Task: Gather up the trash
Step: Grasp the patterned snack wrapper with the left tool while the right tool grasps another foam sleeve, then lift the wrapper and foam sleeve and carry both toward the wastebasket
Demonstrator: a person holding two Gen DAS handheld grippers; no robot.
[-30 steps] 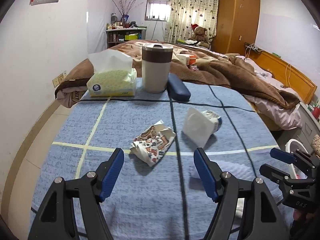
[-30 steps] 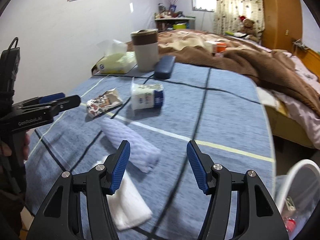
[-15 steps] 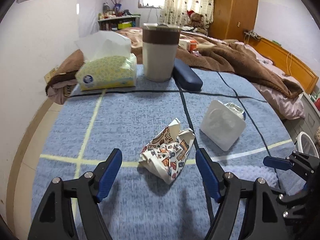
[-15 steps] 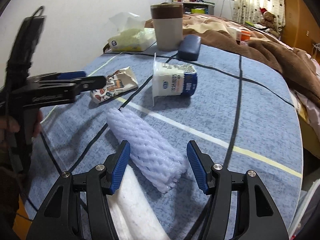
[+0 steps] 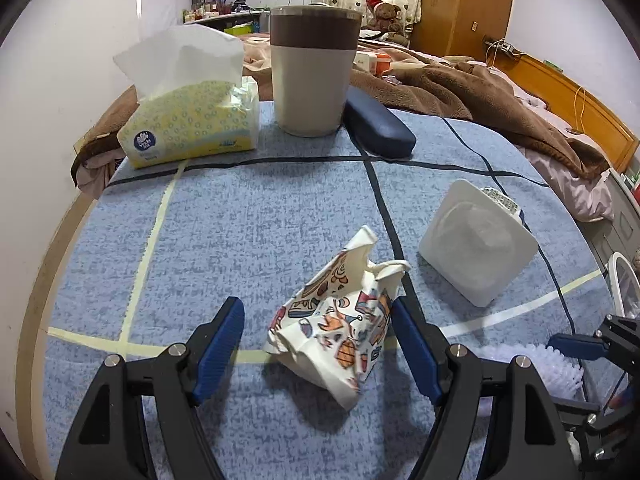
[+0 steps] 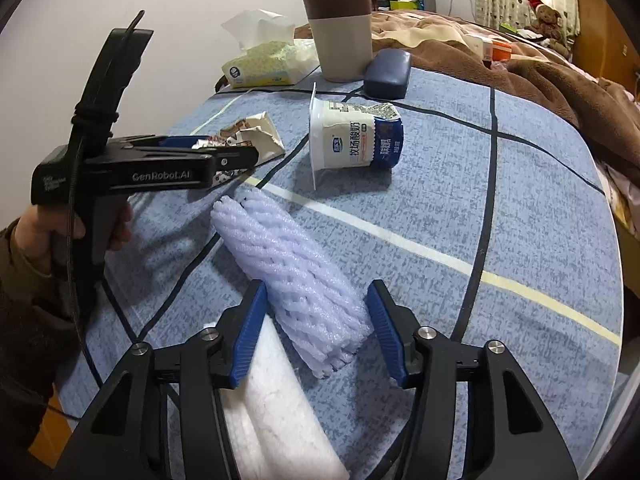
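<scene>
L tool [image 5: 316,334] wide apart, straddling crumpled wrapper [image 5: 340,332], no squeeze. R tool [image 6: 316,326] closing round foam net [image 6: 288,272].

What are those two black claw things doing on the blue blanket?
A person is picking up trash with a grabber in each hand. The left gripper is open around a crumpled patterned wrapper, not squeezing it yet. The right gripper is closing around a purple foam net. A tipped-over yogurt cup lies on the blue blanket, not yet picked up.
</scene>
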